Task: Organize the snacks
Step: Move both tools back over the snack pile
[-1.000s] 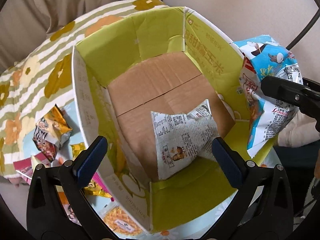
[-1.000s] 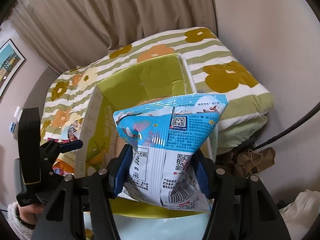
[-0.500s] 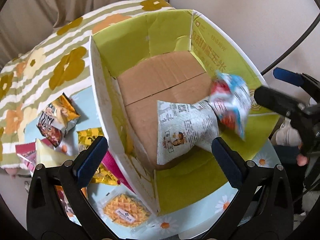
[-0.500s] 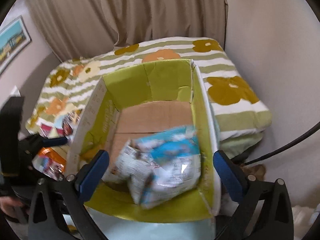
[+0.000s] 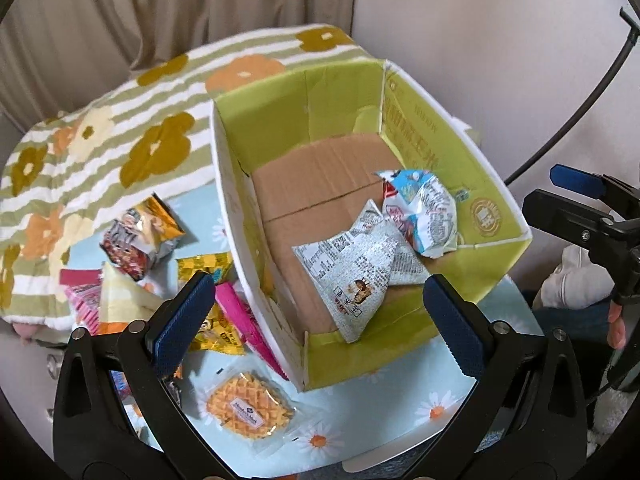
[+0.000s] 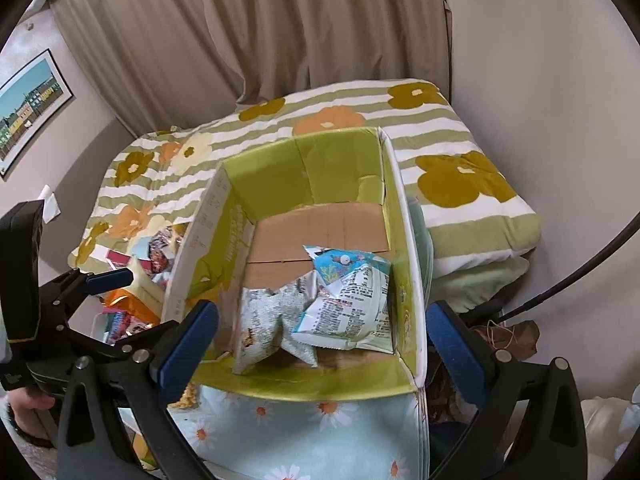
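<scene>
Two bags in box point(image 6: 404, 240) | blue bag point(image 6: 348, 300) beyond spread right jaws

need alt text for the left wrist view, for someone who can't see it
An open green cardboard box holds two snack bags, a silver one and a blue one leaning on it. The left tongs hang open and empty in front, with loose snacks such as a waffle pack on the daisy-print cloth beside the box.
</scene>
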`<action>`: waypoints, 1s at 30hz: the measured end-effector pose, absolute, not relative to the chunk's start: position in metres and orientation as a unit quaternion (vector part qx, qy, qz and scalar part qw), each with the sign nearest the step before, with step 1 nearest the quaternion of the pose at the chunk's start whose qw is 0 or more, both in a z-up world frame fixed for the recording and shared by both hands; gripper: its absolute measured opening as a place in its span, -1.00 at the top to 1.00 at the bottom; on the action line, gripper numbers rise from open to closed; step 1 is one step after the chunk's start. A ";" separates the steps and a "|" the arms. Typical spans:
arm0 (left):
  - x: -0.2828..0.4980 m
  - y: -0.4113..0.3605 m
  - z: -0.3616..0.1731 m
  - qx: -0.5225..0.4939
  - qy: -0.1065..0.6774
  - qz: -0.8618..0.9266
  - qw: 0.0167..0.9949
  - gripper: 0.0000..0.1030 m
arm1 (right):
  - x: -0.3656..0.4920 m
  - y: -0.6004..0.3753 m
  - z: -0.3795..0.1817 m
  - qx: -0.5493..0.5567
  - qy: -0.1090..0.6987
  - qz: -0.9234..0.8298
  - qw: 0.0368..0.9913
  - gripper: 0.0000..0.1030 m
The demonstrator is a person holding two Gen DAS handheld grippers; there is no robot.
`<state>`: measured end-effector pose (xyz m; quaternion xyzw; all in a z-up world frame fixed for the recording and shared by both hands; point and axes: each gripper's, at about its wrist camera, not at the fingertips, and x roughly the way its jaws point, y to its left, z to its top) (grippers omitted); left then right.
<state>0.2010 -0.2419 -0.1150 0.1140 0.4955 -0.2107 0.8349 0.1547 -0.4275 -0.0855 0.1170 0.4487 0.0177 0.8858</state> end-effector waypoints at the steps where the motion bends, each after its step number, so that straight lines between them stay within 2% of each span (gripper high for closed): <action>1: 0.196 -0.240 -0.109 0.112 0.489 -0.208 0.840 -0.99 | 0.152 -0.425 -0.080 0.113 0.443 0.022 0.889 -1.00; 14: 0.132 -0.149 -0.058 0.083 0.431 -0.083 0.894 -1.00 | 0.125 -0.362 -0.036 0.045 0.359 0.102 0.927 -1.00; 23: 0.105 -0.053 -0.059 0.068 0.433 -0.007 0.899 -1.00 | 0.120 -0.287 -0.043 0.015 0.357 0.159 0.920 -1.00; 30: 0.094 0.039 -0.081 0.049 0.457 0.030 0.888 -1.00 | 0.110 -0.225 -0.062 0.016 0.365 0.168 0.916 -1.00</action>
